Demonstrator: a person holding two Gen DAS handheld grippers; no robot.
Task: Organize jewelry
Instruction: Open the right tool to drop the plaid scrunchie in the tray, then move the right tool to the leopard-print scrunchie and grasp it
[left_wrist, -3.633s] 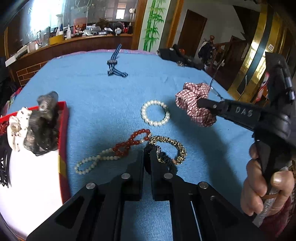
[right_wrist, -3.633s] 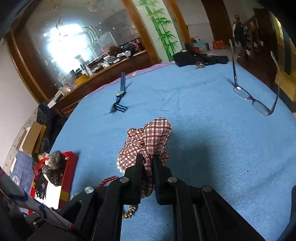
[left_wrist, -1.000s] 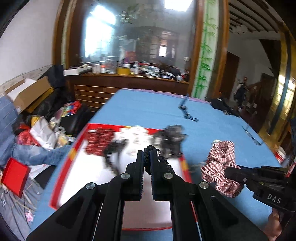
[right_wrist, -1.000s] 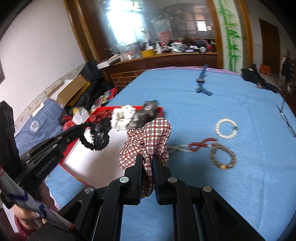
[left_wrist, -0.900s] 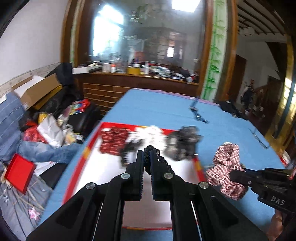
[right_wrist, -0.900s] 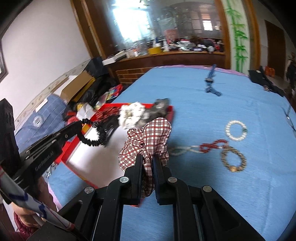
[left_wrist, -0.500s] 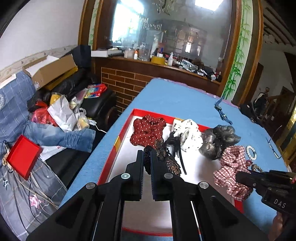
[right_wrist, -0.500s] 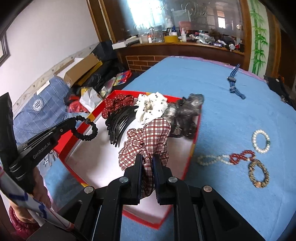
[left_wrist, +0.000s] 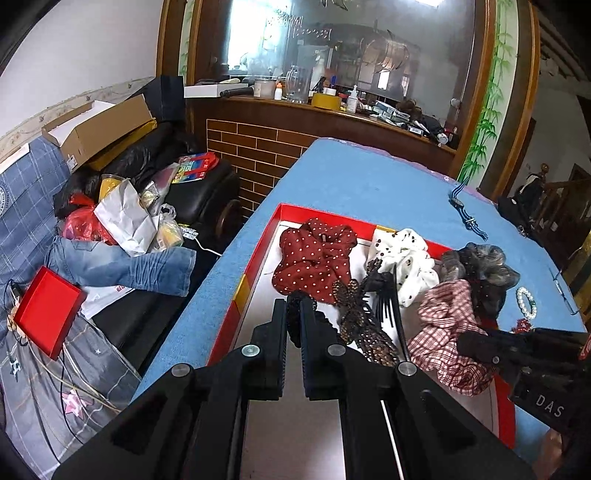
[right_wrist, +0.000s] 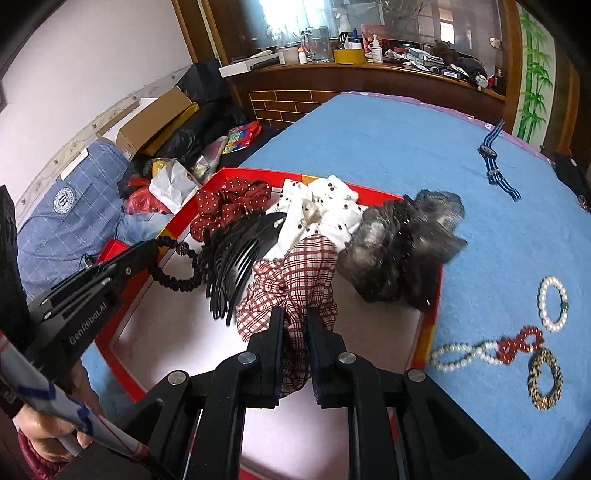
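Note:
My left gripper is shut on a black beaded bracelet and holds it low over the left part of the red-rimmed white tray. My right gripper is shut on a red plaid scrunchie, also seen in the left wrist view, over the tray's middle. In the tray lie a red dotted scrunchie, a white dotted scrunchie, a grey scrunchie, black combs and a brown clip.
On the blue cloth right of the tray lie a pearl bracelet, a pearl-and-red bead strand and a leopard bracelet. A striped watch lies farther back. The table's left edge drops to floor clutter.
Both grippers swung left from the bracelets on the cloth to the tray and came down lower over it, each still holding its item.

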